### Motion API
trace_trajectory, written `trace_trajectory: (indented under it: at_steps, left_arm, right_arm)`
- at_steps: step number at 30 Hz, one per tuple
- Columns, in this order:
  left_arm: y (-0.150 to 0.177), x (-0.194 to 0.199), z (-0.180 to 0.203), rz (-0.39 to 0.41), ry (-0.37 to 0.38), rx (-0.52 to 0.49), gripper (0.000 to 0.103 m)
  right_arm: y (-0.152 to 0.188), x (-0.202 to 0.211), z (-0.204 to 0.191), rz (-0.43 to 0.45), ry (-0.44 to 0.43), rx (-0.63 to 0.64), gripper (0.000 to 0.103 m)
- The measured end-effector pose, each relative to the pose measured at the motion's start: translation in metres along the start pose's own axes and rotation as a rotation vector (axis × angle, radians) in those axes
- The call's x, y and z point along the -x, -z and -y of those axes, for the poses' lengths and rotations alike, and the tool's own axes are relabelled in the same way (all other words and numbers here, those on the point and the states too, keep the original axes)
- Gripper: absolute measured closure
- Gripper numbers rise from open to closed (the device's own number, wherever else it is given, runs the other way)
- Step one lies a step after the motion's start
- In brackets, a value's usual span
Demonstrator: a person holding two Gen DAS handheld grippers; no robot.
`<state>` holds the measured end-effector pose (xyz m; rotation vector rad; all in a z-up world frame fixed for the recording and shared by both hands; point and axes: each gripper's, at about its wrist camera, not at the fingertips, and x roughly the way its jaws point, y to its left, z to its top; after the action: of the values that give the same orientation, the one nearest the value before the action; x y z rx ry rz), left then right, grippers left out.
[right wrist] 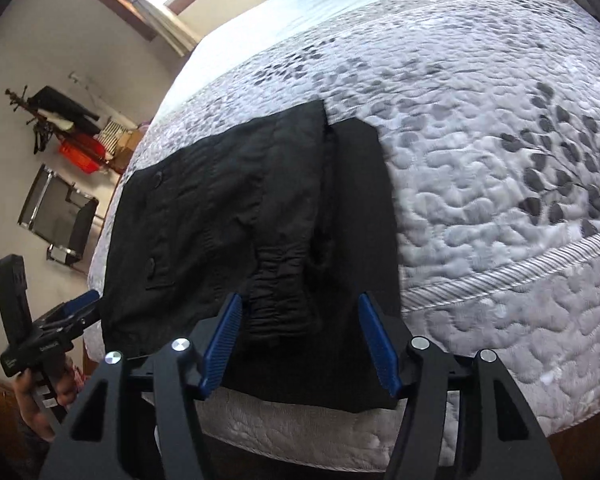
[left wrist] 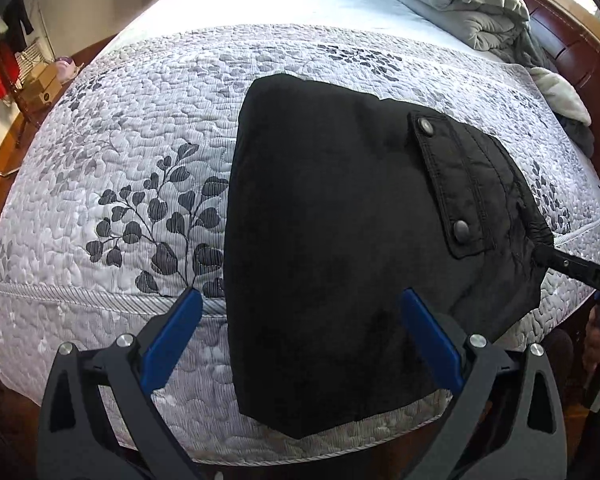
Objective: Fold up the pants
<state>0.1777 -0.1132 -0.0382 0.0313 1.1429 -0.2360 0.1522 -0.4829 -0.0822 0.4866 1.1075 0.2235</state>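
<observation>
The black pants (left wrist: 340,240) lie folded on the bed (left wrist: 140,140), near its edge — soft, limp, fairly thick, prone to slumping. Both tongs, left (left wrist: 300,344) and right (right wrist: 300,340), gape empty above them. Best pinched at the elastic waistband (right wrist: 280,292) or a stacked edge.

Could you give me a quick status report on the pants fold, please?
Left gripper open, right gripper open, neither holding anything. Black pants lie folded near the edge of the quilted bed. Nothing in the way.
</observation>
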Motion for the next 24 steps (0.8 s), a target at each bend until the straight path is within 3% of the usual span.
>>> trace_trajectory:
  at_steps: [1,3,10,19,24]
  left_arm:
    - [0.000,0.000,0.000,0.001,0.001,-0.001,0.004]
    - [-0.001,0.001,0.002,0.005,0.002,-0.005,0.004]
    - [-0.001,0.007,0.003,0.028,-0.006,-0.008,0.004]
    - [-0.002,0.021,0.008,0.078,-0.018,-0.035,0.004]
    - [-0.002,0.023,0.010,0.085,-0.008,-0.047,0.004]
  right_arm:
    - [0.000,-0.002,-0.002,-0.003,0.003,0.008,0.049]
    - [-0.001,-0.006,-0.004,-0.014,-0.011,0.011,0.065]
    - [-0.002,0.002,-0.018,0.010,0.041,0.086,0.068]
    - [-0.002,0.034,-0.025,0.041,0.048,0.106,0.069]
    - [-0.002,0.018,-0.023,0.005,0.091,0.104,0.069]
